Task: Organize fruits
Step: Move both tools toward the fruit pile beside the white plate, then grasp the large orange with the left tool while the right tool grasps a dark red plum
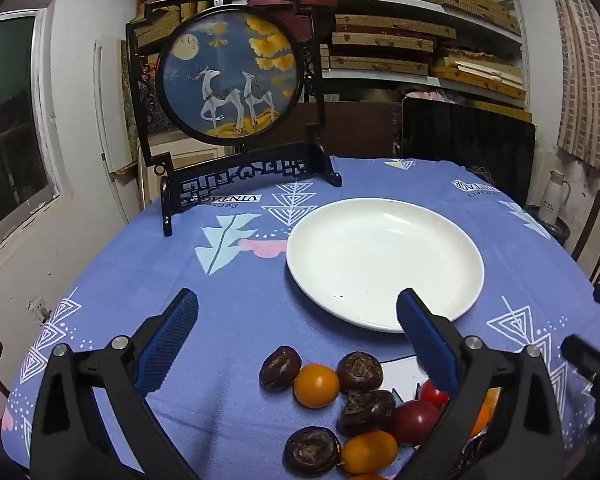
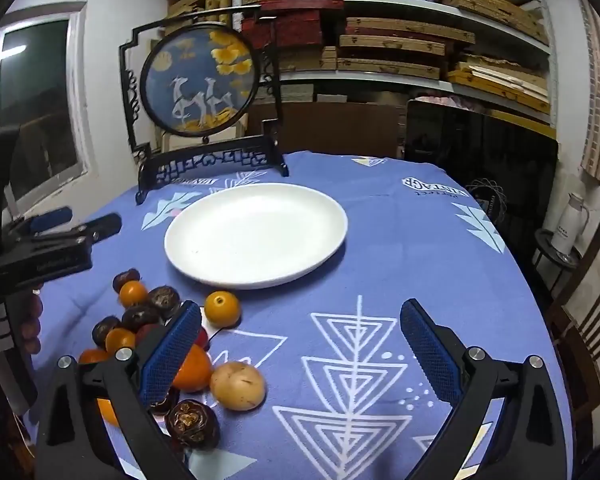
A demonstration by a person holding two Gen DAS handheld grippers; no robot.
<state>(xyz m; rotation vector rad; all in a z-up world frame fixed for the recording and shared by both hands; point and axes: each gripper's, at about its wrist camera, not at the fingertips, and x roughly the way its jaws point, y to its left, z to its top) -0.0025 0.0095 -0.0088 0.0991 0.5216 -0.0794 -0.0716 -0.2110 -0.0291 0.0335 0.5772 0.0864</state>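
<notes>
A white plate (image 1: 384,264) lies empty on the blue tablecloth; it also shows in the right wrist view (image 2: 256,232). Near its front edge lies a cluster of small fruits: dark brown wrinkled ones (image 1: 280,368), orange ones (image 1: 316,385) and red ones (image 1: 414,420). In the right wrist view the cluster (image 2: 140,316) lies left of my fingers, with a tan round fruit (image 2: 238,386) and an orange one (image 2: 221,309) apart from it. My left gripper (image 1: 298,320) is open and empty above the cluster. My right gripper (image 2: 300,330) is open and empty over bare cloth.
A black-framed round deer screen (image 1: 230,76) stands at the table's back left. Shelves of flat boxes (image 1: 400,44) fill the back wall. A dark panel (image 1: 468,144) stands behind the table. A chair (image 2: 580,312) and a white jug (image 2: 570,224) are on the right.
</notes>
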